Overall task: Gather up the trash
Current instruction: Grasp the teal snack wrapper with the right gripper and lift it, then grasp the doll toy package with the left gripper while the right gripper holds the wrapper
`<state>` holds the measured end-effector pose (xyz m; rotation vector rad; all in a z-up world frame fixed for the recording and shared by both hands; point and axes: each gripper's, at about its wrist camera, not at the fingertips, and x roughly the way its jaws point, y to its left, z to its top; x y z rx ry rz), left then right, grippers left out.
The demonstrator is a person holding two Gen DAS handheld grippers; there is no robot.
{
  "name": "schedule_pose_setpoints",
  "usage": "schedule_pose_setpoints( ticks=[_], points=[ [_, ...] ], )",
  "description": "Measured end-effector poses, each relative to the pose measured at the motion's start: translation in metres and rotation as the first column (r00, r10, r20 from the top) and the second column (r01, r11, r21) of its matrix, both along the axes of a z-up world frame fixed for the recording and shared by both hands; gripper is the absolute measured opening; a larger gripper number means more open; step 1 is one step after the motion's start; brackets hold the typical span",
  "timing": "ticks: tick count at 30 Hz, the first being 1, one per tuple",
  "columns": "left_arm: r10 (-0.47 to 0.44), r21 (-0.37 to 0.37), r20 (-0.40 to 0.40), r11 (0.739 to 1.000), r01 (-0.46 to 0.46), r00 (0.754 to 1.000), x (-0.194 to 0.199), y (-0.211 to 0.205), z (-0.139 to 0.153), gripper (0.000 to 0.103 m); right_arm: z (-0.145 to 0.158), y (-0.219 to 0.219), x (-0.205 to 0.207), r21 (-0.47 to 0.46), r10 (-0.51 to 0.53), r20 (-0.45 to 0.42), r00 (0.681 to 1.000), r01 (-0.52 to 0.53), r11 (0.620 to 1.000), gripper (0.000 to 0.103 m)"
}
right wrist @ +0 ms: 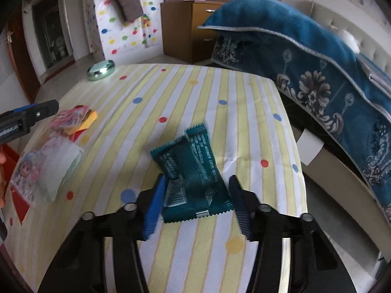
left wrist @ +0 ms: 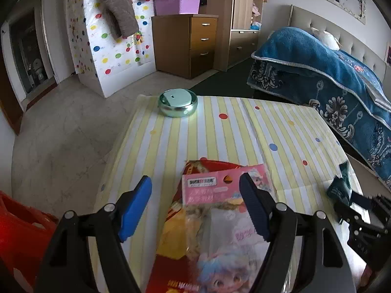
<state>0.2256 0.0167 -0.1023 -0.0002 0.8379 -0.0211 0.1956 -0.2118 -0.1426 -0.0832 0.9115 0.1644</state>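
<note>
Right gripper straddles the crinkled teal foil wrapper, jaws apart, on the striped table. Left gripper gapes over the glossy pink doll packet; only its view shows the red bin at eight o'clock.

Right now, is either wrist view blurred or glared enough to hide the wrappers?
Left wrist view: the pink packet between the open left gripper fingers is soft with blur, print unreadable; the tin shows mild glare. Right wrist view: the teal wrapper is sharp enough to show its print, the tin is blown out by glare, and fisheye bends the table edge.
</note>
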Motion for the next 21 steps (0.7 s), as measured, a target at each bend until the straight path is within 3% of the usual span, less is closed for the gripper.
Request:
schedule_pose_setpoints(
  ticks=[3, 6, 13, 21],
  points=[
    [0.007, -0.009, 0.008, 1.0, -0.007, 1.0, -0.012, 0.007, 0.007, 0.072, 0.006, 0.005, -0.019, 0.018, 0.011, 0.006, 1.0, -0.011, 1.0, 0.033],
    [0.007, -0.018, 0.011, 1.0, -0.007, 1.0, -0.028, 0.015, 0.013, 0.079, 0.016, 0.008, -0.042, 0.054, 0.004, 0.024, 1.0, -0.006, 0.999, 0.027],
    [-0.041, -0.055, 0.001, 0.998, 0.041, 0.999, -0.069, 0.007, 0.015, 0.096, 0.036, 0.017, -0.09, 0.081, -0.008, 0.054, 0.998, 0.003, 0.997, 0.027],
    [-0.114, -0.017, -0.053, 0.993, 0.114, 0.992, -0.08, -0.03, 0.0, 0.096, 0.054, 0.018, -0.135, 0.074, -0.014, 0.086, 0.996, 0.007, 0.997, 0.028]
  ],
)
